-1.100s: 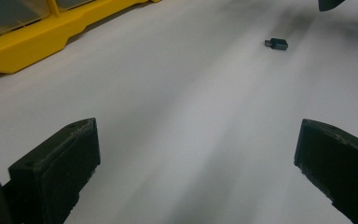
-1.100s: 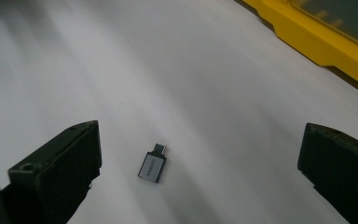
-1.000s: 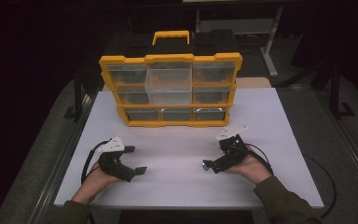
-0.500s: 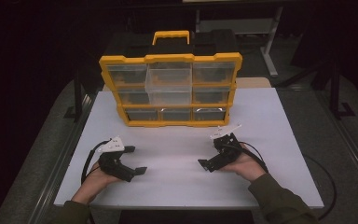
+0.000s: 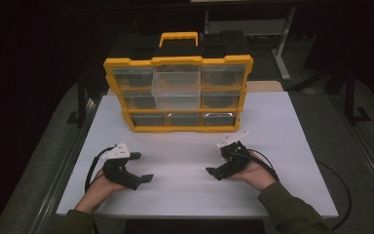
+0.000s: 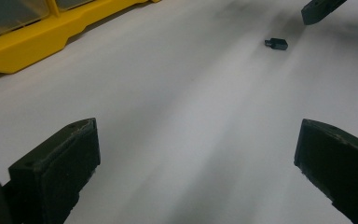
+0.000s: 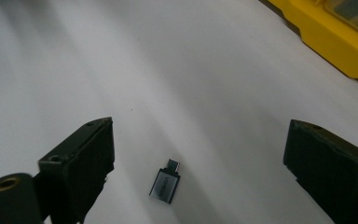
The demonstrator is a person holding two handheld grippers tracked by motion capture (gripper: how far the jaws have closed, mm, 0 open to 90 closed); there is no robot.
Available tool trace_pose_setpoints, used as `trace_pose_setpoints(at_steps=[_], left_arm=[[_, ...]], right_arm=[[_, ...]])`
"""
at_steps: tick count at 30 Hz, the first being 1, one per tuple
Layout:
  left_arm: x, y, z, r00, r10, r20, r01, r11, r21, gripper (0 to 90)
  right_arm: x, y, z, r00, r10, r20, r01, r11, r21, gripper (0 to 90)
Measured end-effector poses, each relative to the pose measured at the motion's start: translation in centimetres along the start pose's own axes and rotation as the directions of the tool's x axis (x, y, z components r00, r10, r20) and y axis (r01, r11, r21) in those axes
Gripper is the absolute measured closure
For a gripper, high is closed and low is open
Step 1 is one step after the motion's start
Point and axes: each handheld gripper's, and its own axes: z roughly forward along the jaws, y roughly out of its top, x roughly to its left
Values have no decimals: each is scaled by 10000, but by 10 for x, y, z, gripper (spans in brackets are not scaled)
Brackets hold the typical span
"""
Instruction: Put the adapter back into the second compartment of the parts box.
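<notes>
I'm keeping the left gripper parked on the near left of the white table, jaws spread wide, nothing between them, so it's staying clear of the pick. The small adapter is lying flat on the bare tabletop right of centre, near side, well short of the yellow organizer standing at the far edge. I'm bringing the right gripper over it; its jaws have just been closing a little but are standing wide, with the adapter between them and untouched. To do this well I'm planning to centre it between the pads, drop low to the table, and close across its flat sides. It's looking like a dark grey metal block with a narrower plug at one end and faint lettering on top, too small to read.
</notes>
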Motion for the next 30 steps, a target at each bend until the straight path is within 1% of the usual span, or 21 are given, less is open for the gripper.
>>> trace_pose_setpoints(at_steps=[1,4,6,7,8,11,13,15,17,18,20,21,22,23,24,27,30], left_arm=[[0,0,0,10000,-5,3,5,10000,3,0],[0,0,0,10000,-2,-12,2,10000,-15,0],[0,0,0,10000,-13,-29,13,10000,-13,0],[0,0,0,10000,-13,-37,13,10000,-14,0],[0,0,0,10000,-13,-37,13,10000,-14,0],[0,0,0,10000,-7,-48,7,10000,-10,0],[0,-1,0,10000,-5,-46,5,10000,0,0],[0,-1,0,10000,-11,-55,11,10000,4,0],[0,-1,0,10000,-1,-50,1,10000,5,0],[0,-1,0,10000,-1,-50,1,10000,5,0],[0,-1,0,10000,-6,-46,6,10000,5,0],[0,-1,0,10000,-4,-35,4,10000,8,0],[0,-1,0,10000,-4,-35,4,10000,8,0],[0,-1,0,10000,-4,-33,5,10000,10,0],[0,-1,0,10000,-4,-33,5,10000,10,0],[0,-1,0,10000,-19,-45,19,10000,7,0],[0,-1,1,10000,-11,-40,11,10000,7,0]], right_arm=[[0,0,0,10000,-44,-21,44,10000,18,132],[1,-1,0,10000,-75,-11,75,9999,81,157],[1,-1,0,9999,-119,-16,119,9997,198,194],[2,-2,0,9998,-157,-74,159,9995,261,232],[2,-2,0,9998,-157,-74,159,9995,261,232],[3,-2,0,9998,-177,-126,182,9992,369,288],[3,-3,1,9997,-161,-184,169,9988,470,346],[3,-3,1,9997,-153,-214,163,9987,489,362],[4,-4,1,9993,-174,-341,194,9981,585,412],[4,-4,1,9993,-174,-341,194,9981,585,412],[5,-5,2,9992,-158,-377,183,9977,660,446],[5,-6,3,9992,-122,-384,150,9971,746,477],[5,-6,3,9992,-122,-384,150,9971,746,477],[5,-6,4,9992,-120,-379,151,9964,831,508],[5,-6,4,9992,-120,-379,151,9964,831,508],[6,-7,6,9990,-90,-434,132,9951,985,552],[6,-7,7,9987,-63,-496,115,9942,1067,569]])
